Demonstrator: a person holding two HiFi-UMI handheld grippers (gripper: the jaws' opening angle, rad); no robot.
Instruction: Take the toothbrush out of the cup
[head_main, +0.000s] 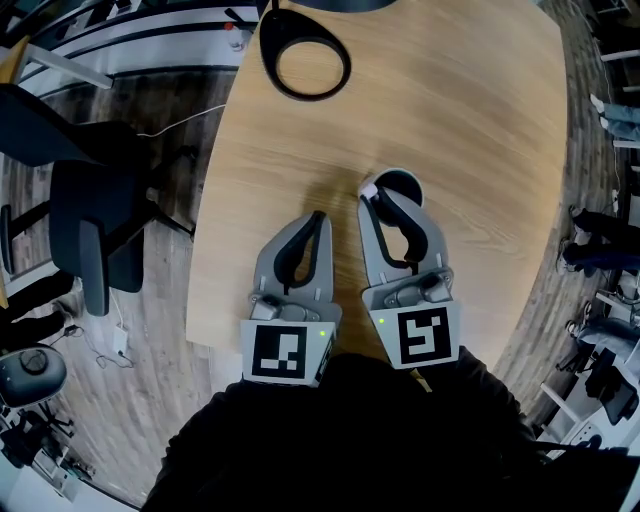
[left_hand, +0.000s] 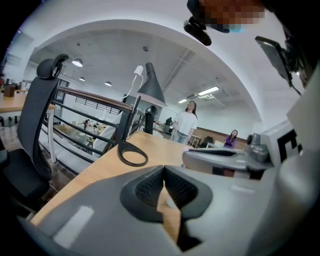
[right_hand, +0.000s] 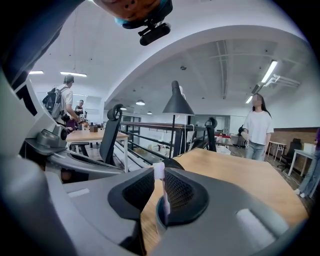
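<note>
Toothbrush (right_hand: 159, 171) is standing in the cup (head_main: 400, 184), and the right claw (right_hand: 159, 176) is clamped on it just under the head. I'd pull straight up along the handle so the cup doesn't tip or tag along. Left claw (left_hand: 164, 172) is clenched on nothing, parked just beside. Light wood surface (head_main: 450, 110), black lamp ring (head_main: 305, 65) at the far end, office chair (head_main: 90, 240) to the left, open-plan room with people around.

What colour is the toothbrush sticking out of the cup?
The toothbrush is white, clearest in the right gripper view.
</note>
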